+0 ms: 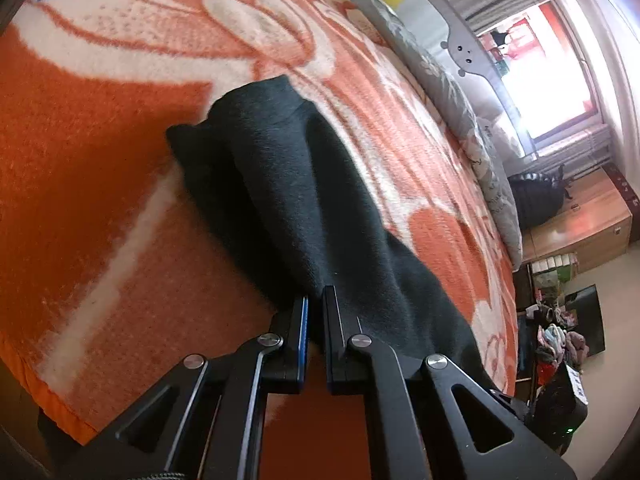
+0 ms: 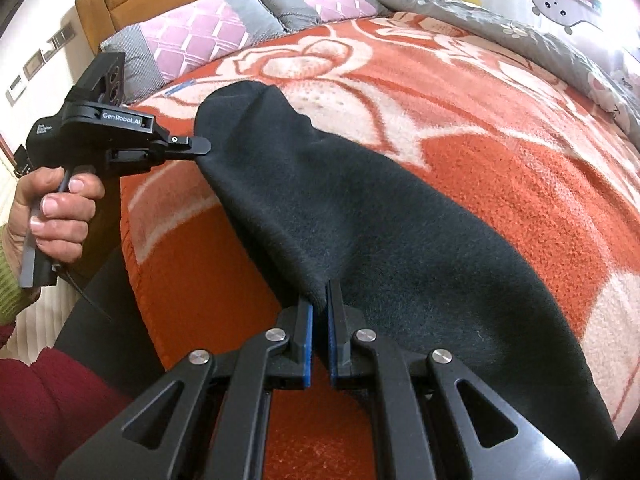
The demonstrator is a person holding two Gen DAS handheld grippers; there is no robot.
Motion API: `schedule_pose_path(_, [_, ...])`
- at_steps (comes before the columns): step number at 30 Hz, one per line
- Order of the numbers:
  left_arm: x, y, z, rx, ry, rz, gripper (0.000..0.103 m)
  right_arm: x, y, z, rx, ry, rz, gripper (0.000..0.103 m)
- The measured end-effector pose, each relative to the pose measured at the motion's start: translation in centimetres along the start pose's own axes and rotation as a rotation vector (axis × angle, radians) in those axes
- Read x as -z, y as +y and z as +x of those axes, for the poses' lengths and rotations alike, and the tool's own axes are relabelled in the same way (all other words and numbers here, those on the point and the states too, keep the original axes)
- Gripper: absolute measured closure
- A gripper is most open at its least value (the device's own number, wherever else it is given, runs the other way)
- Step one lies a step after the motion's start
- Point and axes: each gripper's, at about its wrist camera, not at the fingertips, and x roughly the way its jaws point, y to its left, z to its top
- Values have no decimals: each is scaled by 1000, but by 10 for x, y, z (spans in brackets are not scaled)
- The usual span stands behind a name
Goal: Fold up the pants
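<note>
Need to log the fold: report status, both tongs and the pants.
Left tongs shut on black pants. Right tongs shut on same edge. Pants draped over orange floral blanket. Nothing in the way.

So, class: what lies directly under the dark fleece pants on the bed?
The dark fleece pants lie on an orange-and-white floral blanket, which shows all around them. The blanket's pattern beneath the fabric is covered and cannot be seen.

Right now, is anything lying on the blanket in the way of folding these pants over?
Nothing visible. Both grippers, left and right, are already shut on the near edge of the dark pants, and the orange blanket beyond the pants is bare up to the pillows.
</note>
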Motion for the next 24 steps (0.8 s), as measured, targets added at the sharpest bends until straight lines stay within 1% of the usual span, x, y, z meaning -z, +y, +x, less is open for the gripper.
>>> schedule_pose_path(2, [1, 7, 2, -5, 4, -6, 99, 0, 1, 2, 3, 10, 0, 96])
schedule_pose_path(6, [2, 14, 5, -18, 13, -14, 98, -2, 3, 6, 2, 26, 12, 90])
schedule_pose_path(11, [1, 16, 0, -47, 18, -14, 92, -2, 1, 6, -14, 34, 36, 85])
schedule_pose_path(12, [1, 16, -2, -50, 16, -17, 91, -3, 1, 4, -17, 33, 41, 83])
schedule_pose_path(13, [0, 16, -5, -48, 13, -18, 91, -3, 1, 3, -20, 32, 44, 78])
schedule_pose_path(14, [-2, 16, -8, -52, 8, -18, 87, -3, 1, 0, -26, 26, 49, 76])
schedule_pose_path(15, [-3, 15, -10, -56, 6, -18, 82, -4, 1, -3, -39, 15, 59, 70])
schedule_pose_path(16, [-4, 14, -13, -59, 3, -16, 80, -4, 1, -5, -46, 8, 64, 67])
schedule_pose_path(18, [-7, 13, -17, -68, -4, -16, 69, -6, 1, -9, -59, -7, 78, 67])
schedule_pose_path(20, [-11, 12, -18, -84, -3, -20, 61, -9, 0, -12, -68, -19, 92, 67])
schedule_pose_path(22, [-13, 13, -18, -100, -4, -28, 61, -13, -5, -13, -66, -29, 116, 67])
schedule_pose_path(24, [-17, 17, -16, -113, 0, -40, 57, -19, -15, -12, -58, -30, 156, 67])
